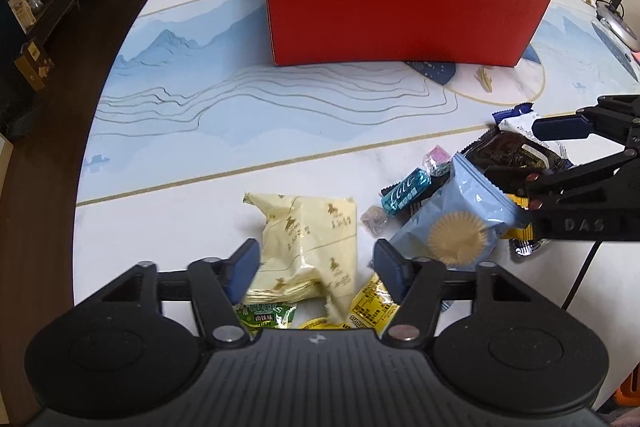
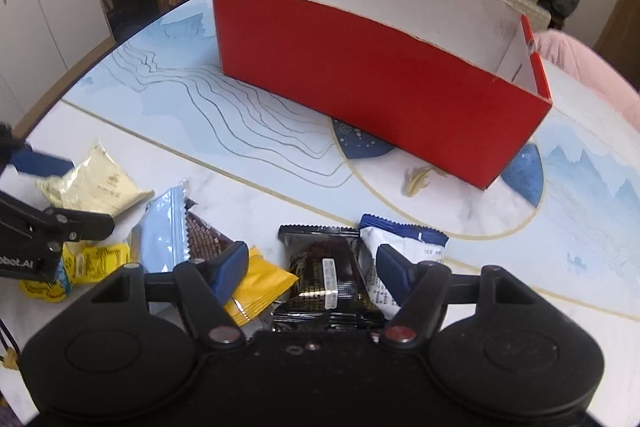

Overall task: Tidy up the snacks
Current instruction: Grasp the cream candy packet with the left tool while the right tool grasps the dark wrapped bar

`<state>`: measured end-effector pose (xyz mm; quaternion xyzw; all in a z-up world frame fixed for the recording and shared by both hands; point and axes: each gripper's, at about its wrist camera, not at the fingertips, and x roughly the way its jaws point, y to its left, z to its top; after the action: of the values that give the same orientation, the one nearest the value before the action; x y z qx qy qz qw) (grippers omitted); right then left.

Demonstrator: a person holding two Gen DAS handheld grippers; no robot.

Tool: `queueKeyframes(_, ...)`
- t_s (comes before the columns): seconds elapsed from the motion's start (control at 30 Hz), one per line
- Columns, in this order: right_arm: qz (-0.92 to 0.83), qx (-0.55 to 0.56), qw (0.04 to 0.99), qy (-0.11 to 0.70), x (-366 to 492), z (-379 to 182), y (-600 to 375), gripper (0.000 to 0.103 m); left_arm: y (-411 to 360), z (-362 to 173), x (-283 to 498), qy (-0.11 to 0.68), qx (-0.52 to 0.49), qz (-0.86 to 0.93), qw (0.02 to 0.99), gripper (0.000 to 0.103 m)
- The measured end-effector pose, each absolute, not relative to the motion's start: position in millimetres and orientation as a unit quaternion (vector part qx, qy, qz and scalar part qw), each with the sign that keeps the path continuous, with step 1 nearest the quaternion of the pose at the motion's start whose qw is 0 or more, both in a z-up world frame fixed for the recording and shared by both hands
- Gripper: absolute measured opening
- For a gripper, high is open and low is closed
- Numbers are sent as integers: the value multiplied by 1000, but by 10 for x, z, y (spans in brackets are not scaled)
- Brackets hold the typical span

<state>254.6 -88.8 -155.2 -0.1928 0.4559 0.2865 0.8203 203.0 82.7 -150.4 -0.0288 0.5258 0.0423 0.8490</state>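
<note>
An open red box (image 1: 392,19) with a white inside stands at the far middle of the table; it also shows in the right wrist view (image 2: 376,83). My left gripper (image 1: 316,267) is open, its fingers on either side of a pale yellow snack bag (image 1: 312,239). My right gripper (image 2: 310,267) is open over a black snack packet (image 2: 328,279), with a white and blue packet (image 2: 400,243) by its right finger. A light blue pouch (image 1: 460,223) and several small candies lie between the two grippers.
A yellow sachet (image 2: 260,287), a green packet (image 1: 266,315) and more yellow wrappers (image 2: 92,259) lie near the front edge. A desk lamp base (image 1: 616,27) sits at the far right. Chairs stand behind the table (image 1: 200,115).
</note>
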Motion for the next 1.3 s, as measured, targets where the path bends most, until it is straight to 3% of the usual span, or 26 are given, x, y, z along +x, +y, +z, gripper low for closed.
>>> queueKeyframes(0.23,289,-143,817,478,2612,-1540,-1048,54,938,-1552,1997,532,-51,53,844,51)
queueKeyframes(0.33,289,-134,817,480,2622,-1534,-1099,45,974,-1548,1989,531,-63,59,843,49)
queueKeyframes(0.4,284,-129,823,475,2617,-1517,-1139,33,988,-1541,1981,529,-68,60,844,46)
queueKeyframes(0.7,274,-101,836,464,2627,-1420,-1309,30,1026,-1469,1926,520,-98,69,846,43)
queueKeyframes(0.8,279,-87,839,459,2634,-1323,-1355,22,1040,-1425,1911,517,-111,70,846,43)
queueKeyframes(1.3,297,-99,831,459,2571,-1211,-1523,23,1055,-1308,1814,510,-139,72,846,43)
